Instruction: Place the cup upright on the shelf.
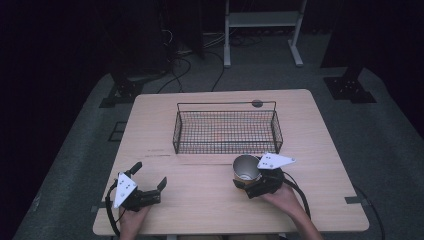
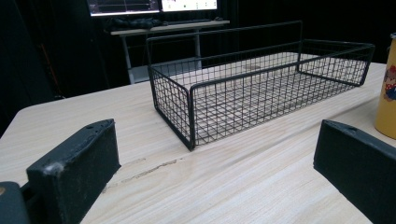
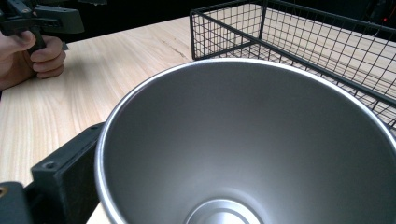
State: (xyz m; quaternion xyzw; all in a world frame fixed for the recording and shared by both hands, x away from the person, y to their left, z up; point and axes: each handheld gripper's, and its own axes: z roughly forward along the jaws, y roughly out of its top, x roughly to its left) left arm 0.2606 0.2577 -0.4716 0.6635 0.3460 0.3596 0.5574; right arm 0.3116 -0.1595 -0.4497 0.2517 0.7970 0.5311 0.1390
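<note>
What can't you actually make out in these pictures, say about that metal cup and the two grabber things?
- The cup: in the right gripper view its own rim hides one jaw, so the grip is unclear.
- The cup's yellow outside: cut off by the left gripper view's right edge, its printed picture unreadable.
- The right gripper: in the high view its grey plate covers the jaws.
- The screens behind the wire basket: too blurred to read.

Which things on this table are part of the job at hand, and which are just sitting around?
In the job:
- steel cup with a yellow printed outside, between the right gripper jaws
- black wire basket, empty, just beyond the cup

Lying about:
- left gripper, open, holding nothing
- white metal rack on the floor beyond the table
</note>
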